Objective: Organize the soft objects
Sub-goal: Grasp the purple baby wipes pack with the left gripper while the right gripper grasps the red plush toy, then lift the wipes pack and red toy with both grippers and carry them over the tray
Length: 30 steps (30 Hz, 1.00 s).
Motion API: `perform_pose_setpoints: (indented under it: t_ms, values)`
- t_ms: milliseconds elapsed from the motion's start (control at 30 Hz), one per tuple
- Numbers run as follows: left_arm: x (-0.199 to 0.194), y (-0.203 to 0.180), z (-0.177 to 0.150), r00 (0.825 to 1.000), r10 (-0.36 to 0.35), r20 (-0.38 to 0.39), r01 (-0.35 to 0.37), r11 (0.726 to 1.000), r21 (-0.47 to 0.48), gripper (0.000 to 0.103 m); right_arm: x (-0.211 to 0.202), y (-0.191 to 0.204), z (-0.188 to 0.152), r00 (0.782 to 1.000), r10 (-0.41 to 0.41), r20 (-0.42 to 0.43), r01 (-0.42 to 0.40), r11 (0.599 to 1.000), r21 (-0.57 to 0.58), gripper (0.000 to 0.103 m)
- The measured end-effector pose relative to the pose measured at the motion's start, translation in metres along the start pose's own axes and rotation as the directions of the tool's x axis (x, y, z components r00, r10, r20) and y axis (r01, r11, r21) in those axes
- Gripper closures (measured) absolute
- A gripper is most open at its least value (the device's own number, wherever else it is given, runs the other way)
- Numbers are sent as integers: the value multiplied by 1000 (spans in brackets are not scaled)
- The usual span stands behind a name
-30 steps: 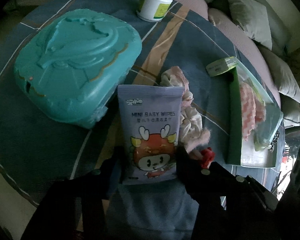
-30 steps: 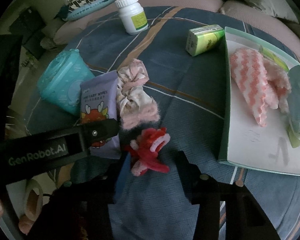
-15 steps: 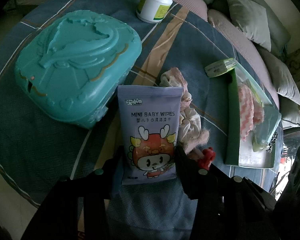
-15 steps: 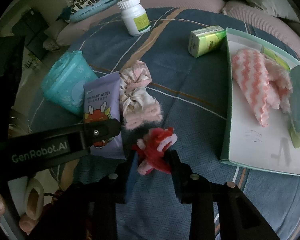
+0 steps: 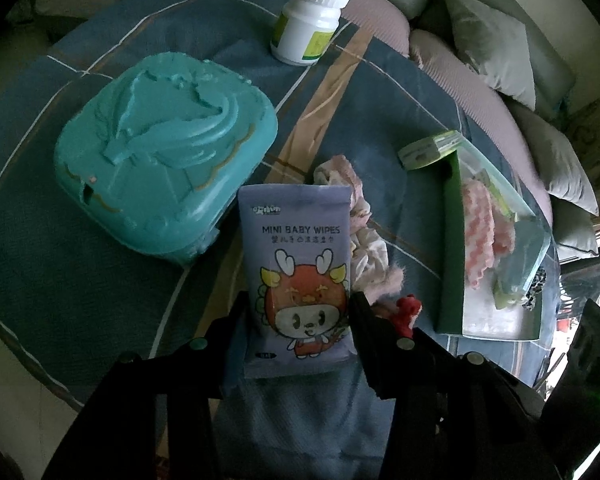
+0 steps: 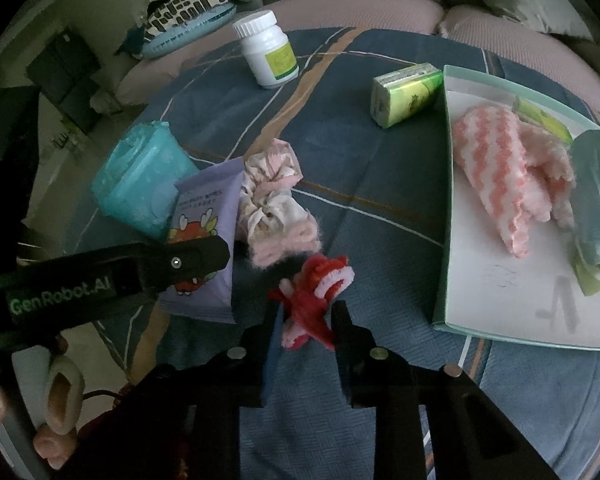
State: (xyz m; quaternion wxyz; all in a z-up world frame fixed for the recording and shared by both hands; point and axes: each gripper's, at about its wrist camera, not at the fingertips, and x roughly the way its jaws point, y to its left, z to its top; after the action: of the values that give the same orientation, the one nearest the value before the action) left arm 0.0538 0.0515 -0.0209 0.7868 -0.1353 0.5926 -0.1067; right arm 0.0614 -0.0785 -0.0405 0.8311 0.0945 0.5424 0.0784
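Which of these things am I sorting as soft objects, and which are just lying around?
Job:
red fuzzy toy between right gripper fingers
baby wipes pack between left gripper fingers
scrunchies
tray with pink striped cloth

Lying about:
white pill bottle
teal case
green carton

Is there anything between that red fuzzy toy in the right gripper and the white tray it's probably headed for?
Nothing visible. The red fuzzy toy sits between the right gripper's fingers, and only bare blue cloth lies between it and the tray.
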Motion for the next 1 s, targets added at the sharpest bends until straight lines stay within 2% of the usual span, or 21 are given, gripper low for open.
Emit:
perform_pose_setpoints:
  t_ms: [233,267,600,1000]
  values:
    - [-4,0,-1,1000,0,8,0,1000,-1,53,-6,-2,0,1000,11,11,-12,1000,5,85]
    - [-4,0,-1,1000,1,7,-1,1000,0,53,-8,-2,-1,1000,14,14,-14,1000,4,90]
    - [-1,-1,0,1000,-1,6,1,1000,-3,54,-9,-3,-2,1000,13,13,-13,1000,5,90]
    - [-16,-2,2,999,-21,50,21,1000,-8,57,-33,-12,-2,996,21,87,-24,999,35,90]
